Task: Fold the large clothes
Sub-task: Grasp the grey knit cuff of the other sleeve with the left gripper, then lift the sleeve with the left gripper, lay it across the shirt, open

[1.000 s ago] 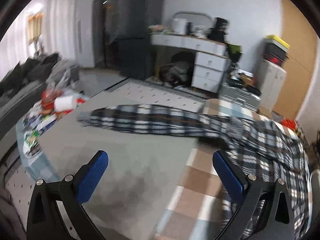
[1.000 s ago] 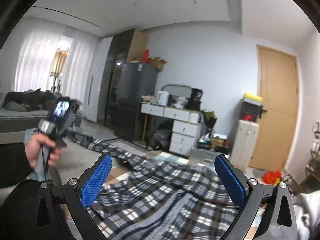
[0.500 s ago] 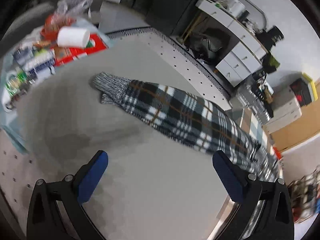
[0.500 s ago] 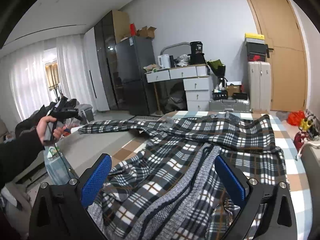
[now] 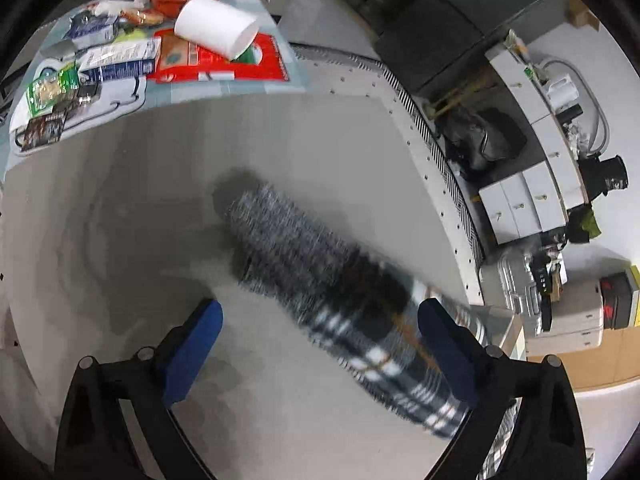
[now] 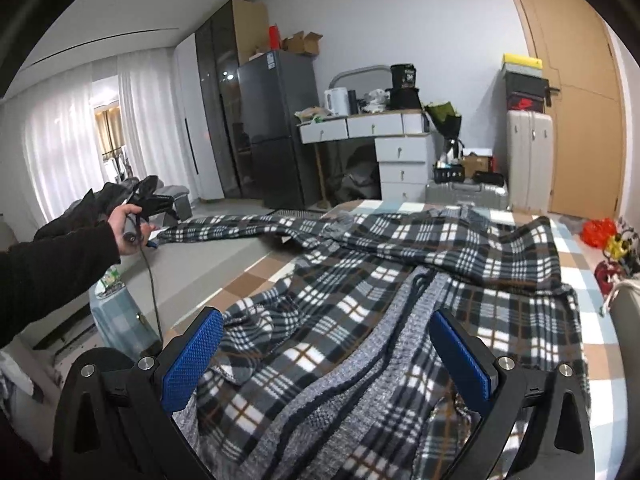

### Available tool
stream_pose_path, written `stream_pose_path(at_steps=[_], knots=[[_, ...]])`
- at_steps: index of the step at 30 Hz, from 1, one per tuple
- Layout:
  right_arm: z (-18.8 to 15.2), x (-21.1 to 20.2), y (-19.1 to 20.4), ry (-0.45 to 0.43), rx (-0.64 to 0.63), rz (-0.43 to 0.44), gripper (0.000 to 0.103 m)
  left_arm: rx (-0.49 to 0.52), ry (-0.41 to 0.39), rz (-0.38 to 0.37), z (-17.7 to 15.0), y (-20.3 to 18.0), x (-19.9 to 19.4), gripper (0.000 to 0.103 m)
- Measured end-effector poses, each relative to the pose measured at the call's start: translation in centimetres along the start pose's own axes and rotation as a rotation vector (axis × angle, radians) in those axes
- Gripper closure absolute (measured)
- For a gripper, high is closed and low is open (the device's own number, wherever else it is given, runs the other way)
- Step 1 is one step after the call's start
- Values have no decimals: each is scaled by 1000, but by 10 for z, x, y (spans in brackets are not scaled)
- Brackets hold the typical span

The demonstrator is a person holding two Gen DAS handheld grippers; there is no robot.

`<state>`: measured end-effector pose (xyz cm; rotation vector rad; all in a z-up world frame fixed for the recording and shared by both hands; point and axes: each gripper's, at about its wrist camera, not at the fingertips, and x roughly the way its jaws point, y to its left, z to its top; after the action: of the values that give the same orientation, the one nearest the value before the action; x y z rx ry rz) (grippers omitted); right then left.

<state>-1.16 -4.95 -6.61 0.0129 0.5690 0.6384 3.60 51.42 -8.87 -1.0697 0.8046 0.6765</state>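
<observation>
A large black, white and grey plaid jacket (image 6: 440, 248) lies spread on the checked bed cover (image 6: 592, 360). One plaid sleeve (image 6: 240, 228) stretches left over a grey surface. In the left wrist view that sleeve (image 5: 360, 312) ends in a grey knit cuff (image 5: 272, 232). My left gripper (image 5: 319, 308) hangs just over it, its jaws closing, the sleeve between them and the pads not pressing it. My right gripper (image 6: 326, 316) stands open above the jacket's grey knit band (image 6: 360, 360). A hand holds the left gripper (image 6: 148, 204) at the sleeve's end.
A side table (image 5: 120, 80) beyond the cuff carries a white roll (image 5: 216, 26), a red packet and several boxes. Across the room stand a dark fridge (image 6: 276, 128), a white desk with drawers (image 6: 400, 148), a suitcase (image 6: 528, 160) and a wooden door (image 6: 580, 80).
My left gripper has come down and rolled, closing in on the sleeve's cuff, which now lies between its fingers. The right gripper has sunk and tipped down over the jacket.
</observation>
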Motion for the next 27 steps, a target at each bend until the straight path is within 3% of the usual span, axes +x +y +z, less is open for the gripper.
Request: stream_pose_path(at_steps=[2, 4, 6, 8, 10, 11, 14, 19, 23, 27], knots=[[0, 2, 1, 7, -4, 7, 0, 13, -5, 0, -2, -5, 0, 8], [-1, 2, 1, 10, -8, 7, 0, 23, -14, -14, 1, -6, 4, 16], [0, 2, 2, 9, -13, 8, 0, 35, -27, 14, 1, -10, 4, 56], [0, 2, 2, 9, -20, 3, 0, 31, -49, 55, 6, -8, 6, 73], [-1, 2, 3, 12, -26, 0, 0, 14, -80, 54, 13, -3, 12, 80], [-2, 2, 3, 14, -29, -2, 0, 16, -82, 58, 13, -4, 13, 89], [-2, 1, 4, 13, -35, -3, 0, 33, -107, 62, 14, -7, 12, 95], [-1, -2, 4, 1, -43, -3, 0, 97, -200, 63, 23, -30, -4, 96], [0, -5, 3, -8, -38, 2, 0, 79, -225, 46, 36, -43, -16, 97], [0, -8, 2, -14, -38, 3, 0, 141, -278, 33, 41, -77, -38, 97]])
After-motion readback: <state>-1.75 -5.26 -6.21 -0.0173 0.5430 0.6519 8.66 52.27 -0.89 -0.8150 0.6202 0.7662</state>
